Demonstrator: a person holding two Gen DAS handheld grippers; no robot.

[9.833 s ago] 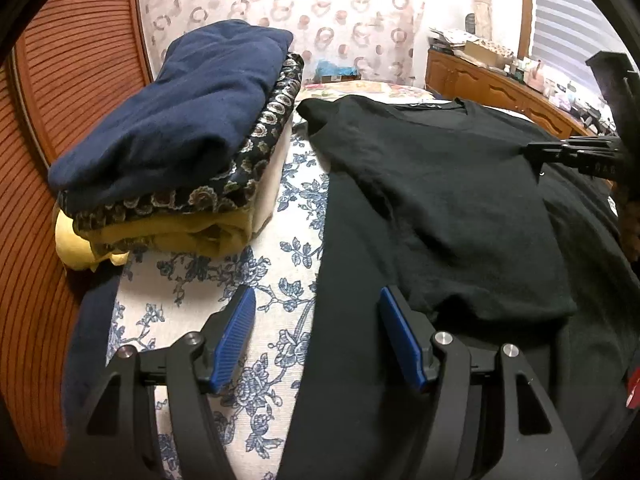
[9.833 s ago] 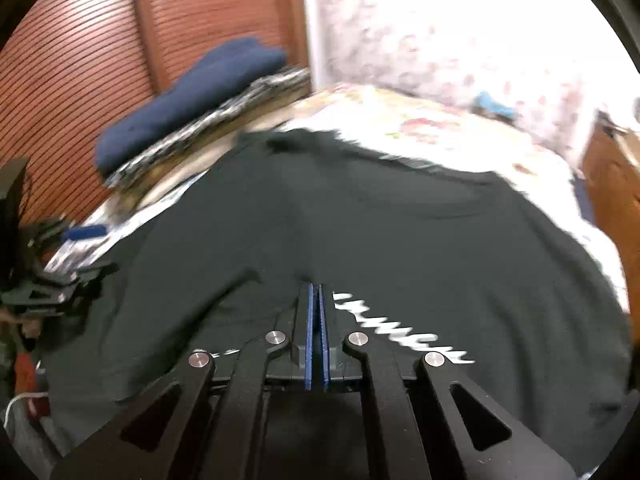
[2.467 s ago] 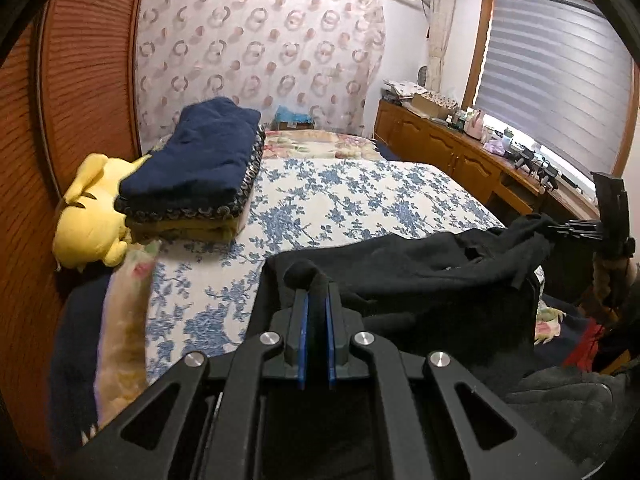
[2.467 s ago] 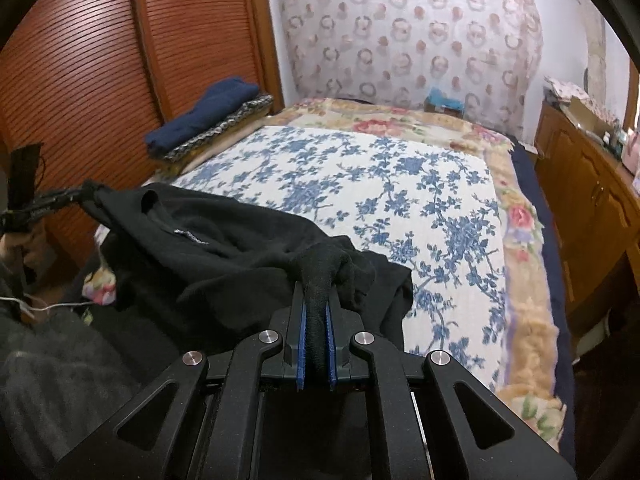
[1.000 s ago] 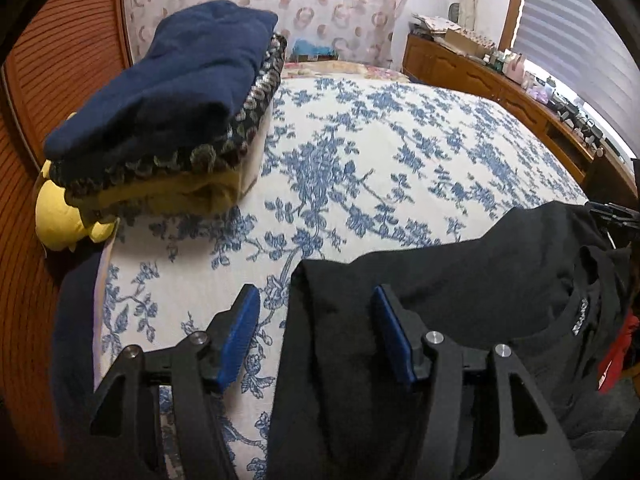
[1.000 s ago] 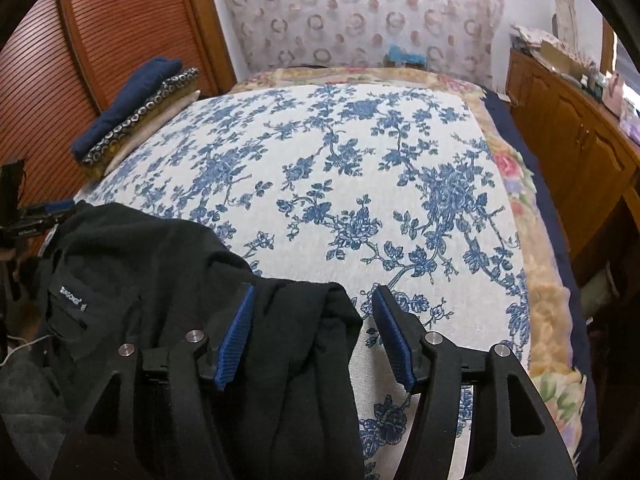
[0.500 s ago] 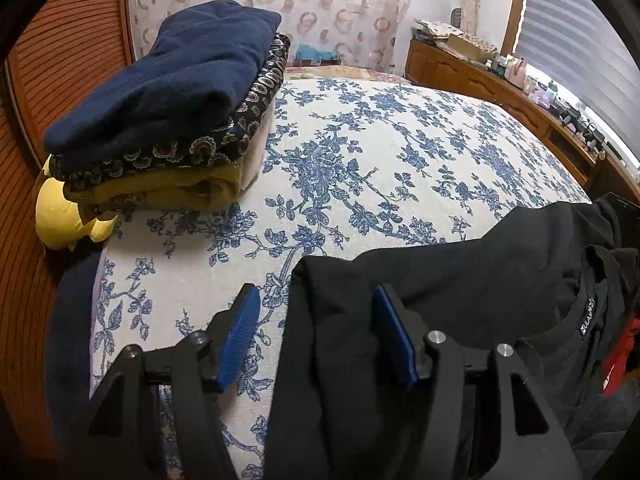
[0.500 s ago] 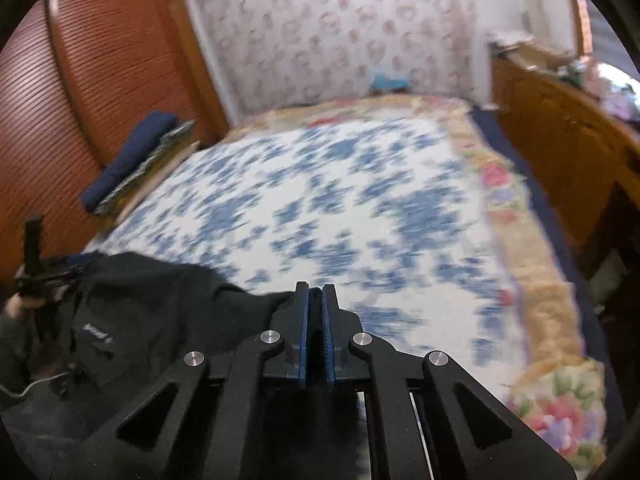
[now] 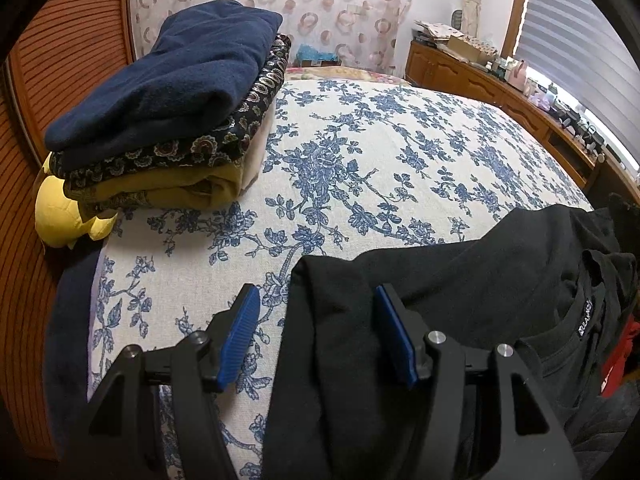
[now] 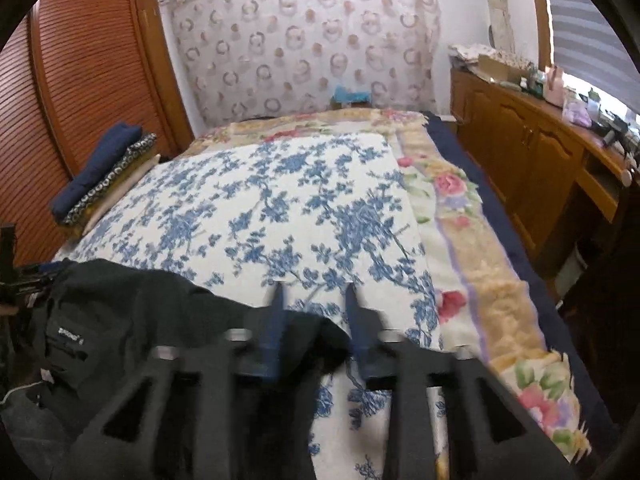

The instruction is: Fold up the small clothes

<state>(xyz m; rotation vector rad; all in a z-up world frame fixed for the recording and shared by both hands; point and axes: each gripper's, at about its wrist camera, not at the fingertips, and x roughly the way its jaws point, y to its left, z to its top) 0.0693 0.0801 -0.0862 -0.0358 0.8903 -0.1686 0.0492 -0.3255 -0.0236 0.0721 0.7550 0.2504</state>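
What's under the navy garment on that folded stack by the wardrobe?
Under the navy garment lies a dark paisley-print piece, then mustard-yellow fabric. A yellow plush pokes out beside the stack; anything deeper is covered.

Right tool (image 10: 314,320) motion-blurred, black shirt (image 9: 460,280) cut off at lower frame edge, label lettering (image 9: 586,316) too small to read

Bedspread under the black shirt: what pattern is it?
White bedspread with blue flowers, clearest in the left wrist view.
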